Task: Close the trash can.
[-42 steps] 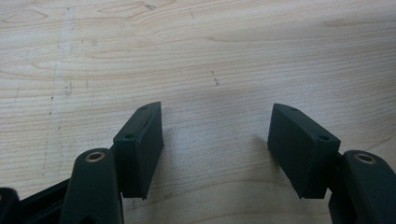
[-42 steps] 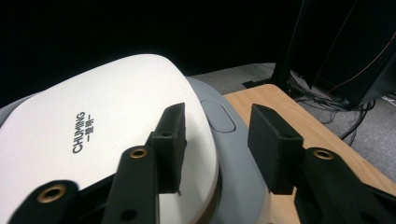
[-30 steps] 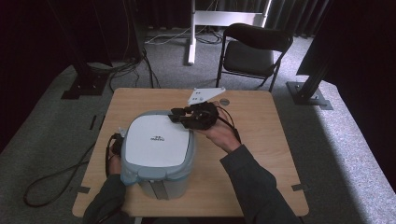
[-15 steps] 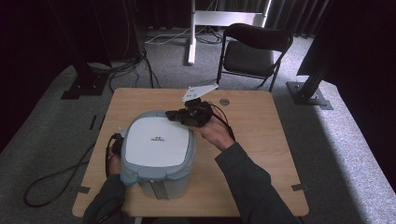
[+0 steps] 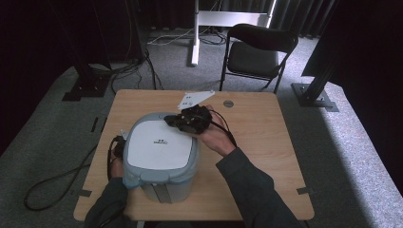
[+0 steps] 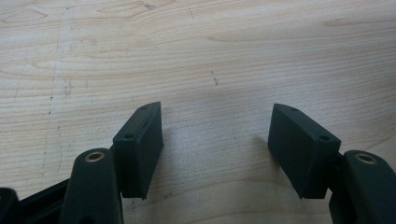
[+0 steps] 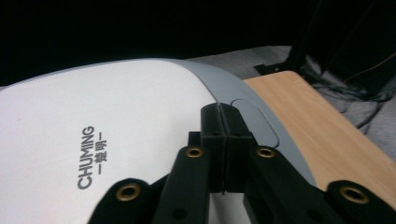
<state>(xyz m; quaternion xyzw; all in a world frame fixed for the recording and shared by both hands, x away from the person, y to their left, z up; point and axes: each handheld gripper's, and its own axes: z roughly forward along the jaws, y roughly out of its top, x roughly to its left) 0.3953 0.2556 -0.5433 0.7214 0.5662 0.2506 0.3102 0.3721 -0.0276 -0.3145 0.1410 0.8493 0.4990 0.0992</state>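
A white-lidded rice cooker (image 5: pixel 161 154) sits on the near left part of a wooden table (image 5: pixel 266 142), its lid closed. Nothing of its inside can be seen, so whether it holds anything cannot be told.

The right gripper (image 5: pixel 173 121) reaches in from the right, over the far edge of the cooker's lid. In the right gripper view its jaws are pressed flat together with nothing between them, their tips poised at an oval lid-release button (image 7: pixel 254 122) set in the grey rim. It seems meant to push that button.

The left gripper (image 6: pixel 217 154) rests low beside the cooker's left side, pointing at bare tabletop. Its jaws stand apart and hold nothing.

The likely trouble lies in the push. The clenched tips are narrow and the grey rim is smooth and sloped, so they could slide off the button. A hard, off-centre press could also shove the cooker across the table, since the left gripper is not bracing it. If the lid springs up, it could strike the right gripper above it.

A folding chair (image 5: pixel 256 52) stands beyond the table's far edge.
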